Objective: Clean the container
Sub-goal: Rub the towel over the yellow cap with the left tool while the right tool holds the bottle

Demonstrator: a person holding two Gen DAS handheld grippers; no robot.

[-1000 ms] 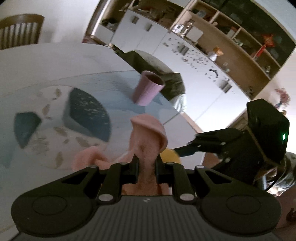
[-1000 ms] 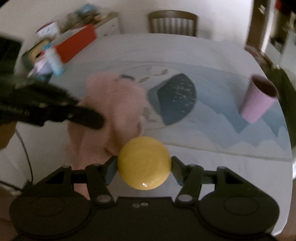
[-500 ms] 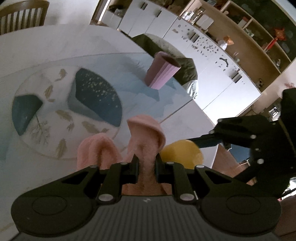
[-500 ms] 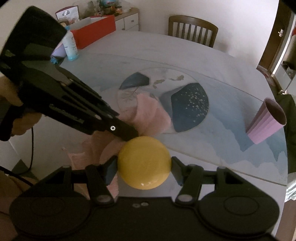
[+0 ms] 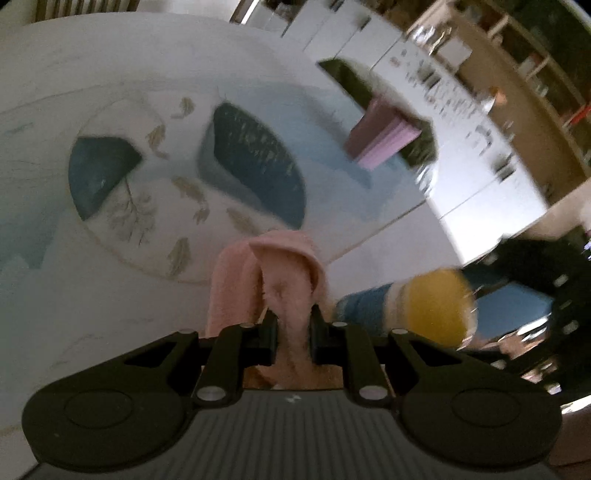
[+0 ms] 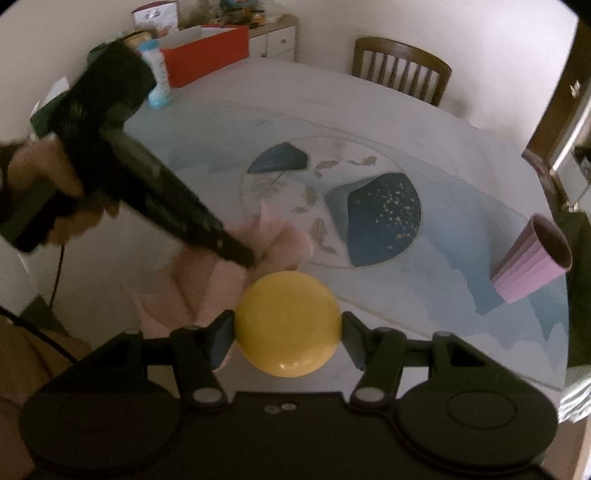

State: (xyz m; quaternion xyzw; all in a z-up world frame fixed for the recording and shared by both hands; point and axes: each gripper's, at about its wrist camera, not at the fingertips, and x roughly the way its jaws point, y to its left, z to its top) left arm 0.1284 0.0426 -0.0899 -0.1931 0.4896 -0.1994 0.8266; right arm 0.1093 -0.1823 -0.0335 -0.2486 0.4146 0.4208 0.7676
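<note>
Partly blurred: left gripper (image 5: 291, 326) clenched on pink cloth (image 5: 284, 269), right gripper (image 6: 287, 325) grasping yellow container (image 6: 287, 323); container's inside hidden.

Wrist views, shared table (image 5: 74, 295) centre

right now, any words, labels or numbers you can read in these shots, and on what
None can be read.
Bottle: its label has print, too blurred to read.
Card behind the red box: printed, too small and blurred.
Left gripper body: a small pale mark, not readable as text.
Cabinet doors: dark specks, motion-blurred, no letters to make out.
Cloth, yellow container, cup: no text seen.
</note>
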